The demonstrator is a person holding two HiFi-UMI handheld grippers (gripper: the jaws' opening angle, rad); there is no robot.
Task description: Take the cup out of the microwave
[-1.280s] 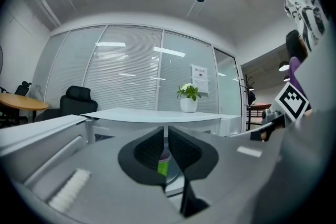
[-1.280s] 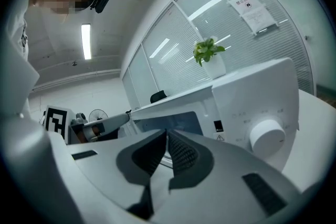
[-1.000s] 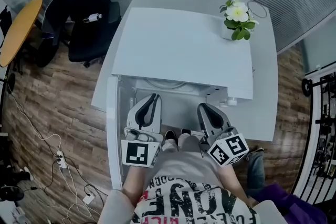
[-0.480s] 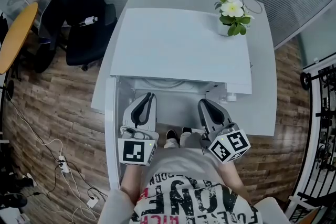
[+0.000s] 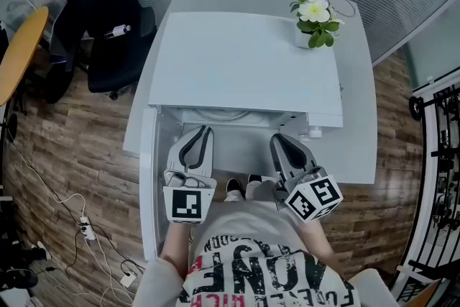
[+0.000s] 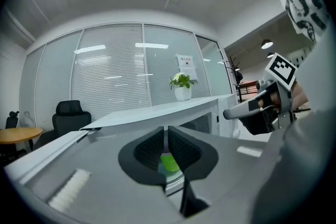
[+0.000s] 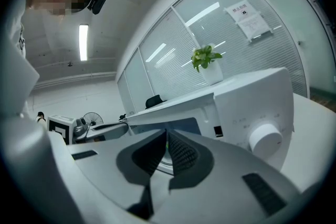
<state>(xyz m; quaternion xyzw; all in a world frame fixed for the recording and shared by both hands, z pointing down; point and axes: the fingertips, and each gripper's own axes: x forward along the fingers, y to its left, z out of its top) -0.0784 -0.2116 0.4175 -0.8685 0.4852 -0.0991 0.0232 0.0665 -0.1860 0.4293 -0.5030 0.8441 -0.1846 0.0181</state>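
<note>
A big white box microwave (image 5: 244, 61) sits on a white surface (image 5: 359, 126). Its white door (image 5: 147, 183) hangs open on the left side. The person stands right in front of the open hole with a claw in each hand. Both claws point into the hole, side by side and a little apart.

The left claw (image 6: 167, 131) is clenched. There is only a thin slit between its two dark jaws, and it holds nothing. Behind the jaws you can see the small bright green cup (image 6: 169, 162). The cup is inside the microwave, standing on the round glass plate (image 6: 172, 178) in there. The jaws are not pressing on it.

The right claw (image 7: 167, 134) is clenched too, and it is empty. Near it, on the front of the microwave, is a round white knob (image 7: 265, 139).

A white pot with green leaves and pale flowers (image 5: 314, 18) stands by the far right corner of the microwave. I cannot tell if it is on top or just behind. A black office chair (image 5: 100, 18) stands on the brown wooden floor (image 5: 65, 140), off to the left of the surface.
</note>
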